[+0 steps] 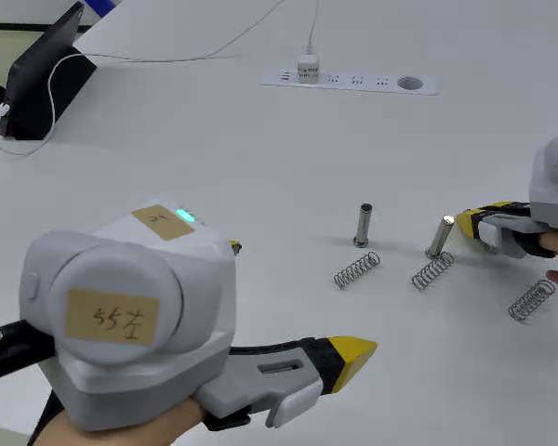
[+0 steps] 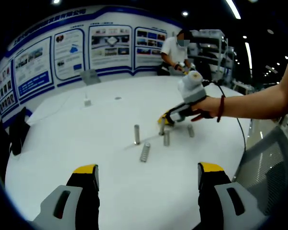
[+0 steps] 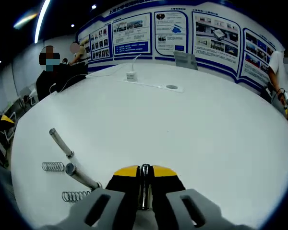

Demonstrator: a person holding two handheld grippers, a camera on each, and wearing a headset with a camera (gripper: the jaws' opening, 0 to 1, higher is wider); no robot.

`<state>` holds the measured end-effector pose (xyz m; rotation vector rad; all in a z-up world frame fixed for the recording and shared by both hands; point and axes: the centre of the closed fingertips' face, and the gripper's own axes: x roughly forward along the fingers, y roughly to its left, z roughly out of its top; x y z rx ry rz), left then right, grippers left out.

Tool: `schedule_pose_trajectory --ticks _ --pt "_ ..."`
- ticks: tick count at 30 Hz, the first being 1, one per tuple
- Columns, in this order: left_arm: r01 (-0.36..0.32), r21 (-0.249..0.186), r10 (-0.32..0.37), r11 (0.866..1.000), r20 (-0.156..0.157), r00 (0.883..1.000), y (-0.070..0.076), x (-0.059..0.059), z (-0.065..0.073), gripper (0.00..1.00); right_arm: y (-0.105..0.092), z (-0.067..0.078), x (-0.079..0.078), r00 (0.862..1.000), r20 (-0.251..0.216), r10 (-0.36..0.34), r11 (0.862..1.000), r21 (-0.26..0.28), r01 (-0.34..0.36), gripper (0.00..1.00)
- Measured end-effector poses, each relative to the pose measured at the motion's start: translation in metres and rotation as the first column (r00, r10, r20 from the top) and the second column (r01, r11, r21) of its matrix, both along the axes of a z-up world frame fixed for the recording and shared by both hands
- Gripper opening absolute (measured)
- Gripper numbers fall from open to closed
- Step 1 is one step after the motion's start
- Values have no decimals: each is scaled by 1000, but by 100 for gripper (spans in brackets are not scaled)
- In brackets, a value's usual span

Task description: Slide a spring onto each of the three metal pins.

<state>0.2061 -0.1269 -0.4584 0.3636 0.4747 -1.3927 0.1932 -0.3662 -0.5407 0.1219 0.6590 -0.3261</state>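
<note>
Two metal pins stand on the white table (image 1: 260, 167): one upright (image 1: 364, 225), one leaning (image 1: 440, 237) just left of my right gripper (image 1: 467, 221). In the right gripper view my right gripper (image 3: 145, 171) is shut on a third metal pin (image 3: 145, 188), which shows as a thin rod between the yellow tips. Three springs lie flat: one (image 1: 357, 269) below the upright pin, one (image 1: 433, 270) below the leaning pin, one (image 1: 532, 299) under the right hand. My left gripper (image 2: 149, 168) stands open and empty, well short of the pins, its near yellow fingertip (image 1: 353, 353) low in the head view.
A white power strip (image 1: 353, 80) with a plugged-in charger lies at the far side. A dark tablet on a stand (image 1: 45, 72) sits at the far left with a white cable. In the gripper views, people stand around the table's far edge.
</note>
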Motion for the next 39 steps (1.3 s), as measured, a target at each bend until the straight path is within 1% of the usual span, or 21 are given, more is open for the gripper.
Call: schedule_pose_trajectory --ticks 6,9,11,14,18,21,30,32,39 --pt "-1 -2 1 1000 1 1000 0 0 1 86 -1 -1 2 1000 -16 12 1000 1 -12 9" --pt "1 -2 -1 1000 1 1000 -1 0 1 86 -1 -1 2 1000 -13 12 1000 18 -12 9" --pt "3 -3 -3 1000 -1 1000 -1 -1 1 86 -1 1 0 1000 -13 14 1000 17 -14 9" --pt "7 1 -7 1000 3 1000 -2 -1 0 86 -1 8 -2 1000 9 20 1000 17 -20 9" --pt "13 0 -13 1000 -2 1000 -4 -4 0 86 -1 15 -7 1000 19 18 1000 17 -18 9" --pt "25 -9 -25 1000 -1 1000 -7 -7 2 86 -1 21 -11 999 31 12 1000 23 -12 9" --pt "39 -18 -39 999 3 999 -10 -11 5 85 -1 33 -22 999 49 3 1000 17 -4 9" --pt "39 -18 -39 999 3 999 -11 -12 5 85 -1 36 -24 999 54 0 1000 22 -1 9" --pt "56 -21 -56 998 2 998 -14 -19 6 85 2 43 -34 998 60 -3 1000 22 1 9"
